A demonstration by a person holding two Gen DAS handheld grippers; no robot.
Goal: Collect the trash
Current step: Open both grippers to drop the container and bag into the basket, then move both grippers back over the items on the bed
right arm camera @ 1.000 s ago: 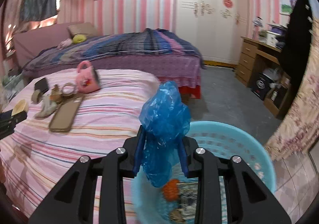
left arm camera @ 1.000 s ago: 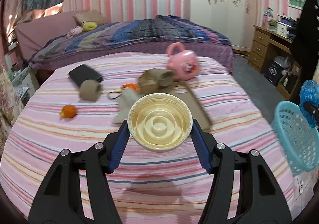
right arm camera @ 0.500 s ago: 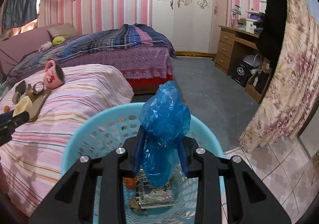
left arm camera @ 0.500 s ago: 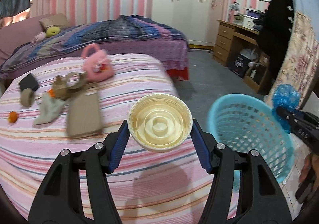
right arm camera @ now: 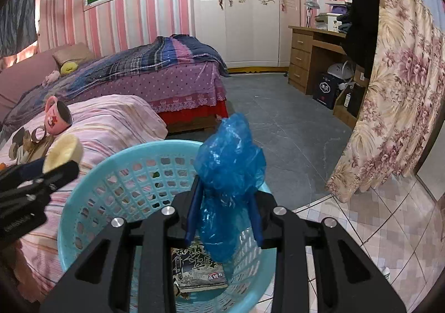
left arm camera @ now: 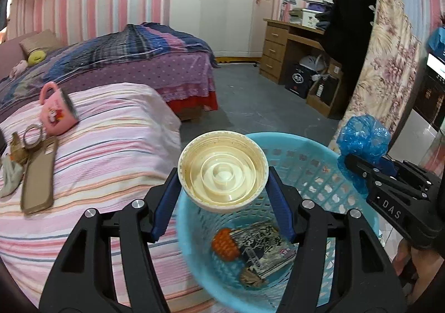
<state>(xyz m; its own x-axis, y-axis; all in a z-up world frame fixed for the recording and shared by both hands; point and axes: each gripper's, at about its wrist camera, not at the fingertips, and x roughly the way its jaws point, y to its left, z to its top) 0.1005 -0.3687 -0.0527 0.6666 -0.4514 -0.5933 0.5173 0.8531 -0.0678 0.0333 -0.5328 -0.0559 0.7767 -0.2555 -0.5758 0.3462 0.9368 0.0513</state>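
Observation:
A round cream lid point(left arm camera: 222, 174) sits between the blue pads of my left gripper point(left arm camera: 223, 175), its hollow side facing the camera. The jaws are opening, and the pads still touch the lid's rim. Lid and gripper hang over the near rim of a light blue mesh basket point(left arm camera: 314, 157). My right gripper point(right arm camera: 225, 201) is shut on a crumpled blue plastic bag point(right arm camera: 229, 162) above the same basket point(right arm camera: 111, 174). At the basket's bottom lie an orange scrap point(left arm camera: 224, 243) and a printed packet point(right arm camera: 197, 265). The right wrist view catches the lid point(right arm camera: 65, 151) at its left edge.
The pink striped bed point(left arm camera: 111, 146) borders the basket on the left, carrying a pink mug point(left arm camera: 55, 115), a tan phone case point(left arm camera: 37, 174) and a tape ring point(left arm camera: 32, 132). A floral curtain point(right arm camera: 395, 107) hangs to the right. Behind are a purple bed point(right arm camera: 167, 76) and a wooden desk point(right arm camera: 311, 48).
Both grippers have swung right, away from the striped bed. The lid now hangs over the basket, and the blue bag sits lower over the basket's opening.

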